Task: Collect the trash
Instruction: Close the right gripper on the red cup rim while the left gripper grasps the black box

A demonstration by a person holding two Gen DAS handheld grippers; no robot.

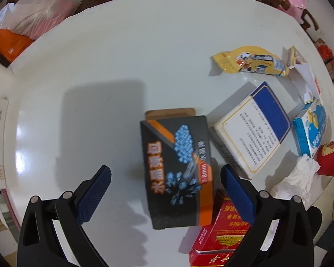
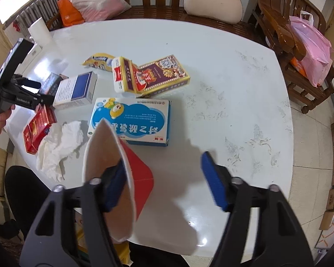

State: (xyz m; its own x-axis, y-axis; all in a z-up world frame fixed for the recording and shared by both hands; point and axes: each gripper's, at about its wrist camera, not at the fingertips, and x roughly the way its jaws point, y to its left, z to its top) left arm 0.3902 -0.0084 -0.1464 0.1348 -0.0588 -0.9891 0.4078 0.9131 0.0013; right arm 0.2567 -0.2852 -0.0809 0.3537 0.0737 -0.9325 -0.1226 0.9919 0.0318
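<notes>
Hovering left gripper point(image 1: 165, 183) wide open over black box point(image 1: 178, 169) | right gripper point(image 2: 164, 178) half-open, red-and-white card point(image 2: 113, 166) perhaps touching one pad

Open left tool point(image 1: 165, 181) astride black box point(image 1: 177, 171)

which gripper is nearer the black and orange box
Left. The left gripper hangs right over the black and orange cardboard box, which lies between its open fingers. The right gripper is across the litter, at a red and white paper carton.
</notes>
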